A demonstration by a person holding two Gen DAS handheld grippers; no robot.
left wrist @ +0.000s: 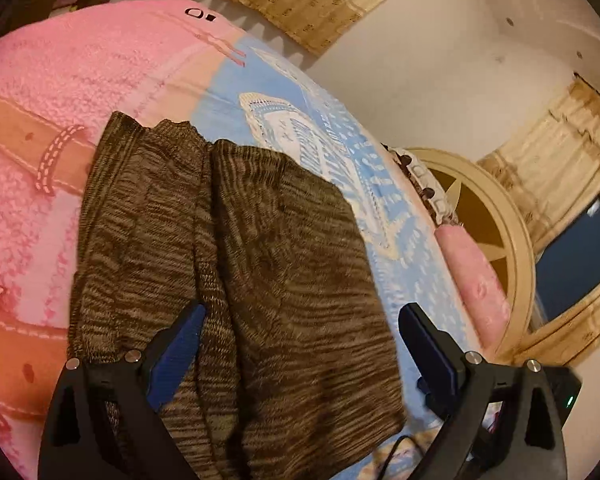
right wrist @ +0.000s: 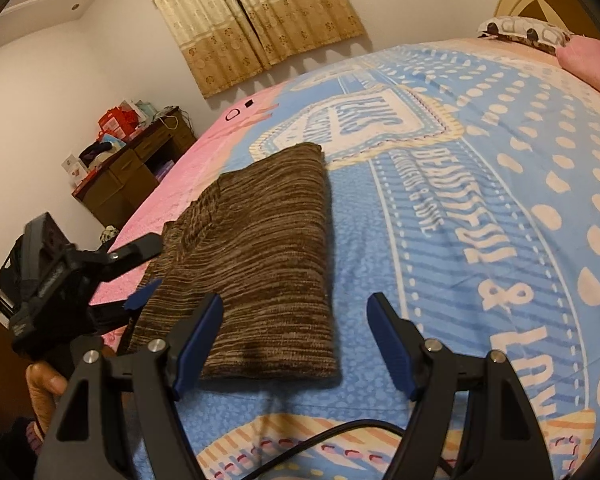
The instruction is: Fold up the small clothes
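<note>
Brown garment (right wrist: 260, 256) lies folded on the bed (right wrist: 480, 208). Left gripper (left wrist: 300, 320) hovers above it, fingers apart. Right gripper (right wrist: 296, 312) gapes wide too, holding nothing.

The folded garment (right wrist: 260, 248) is brown with thin tan streaks. The bedspread (right wrist: 480, 200) under it is sky blue with cream dots and lettering, turning pink at nine o'clock. Both tongs carry blue pads (right wrist: 198, 336) on black arms.

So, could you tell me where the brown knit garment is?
The brown knit garment lies folded on the blue bedspread, ahead of both open grippers, beside its pink section.
</note>
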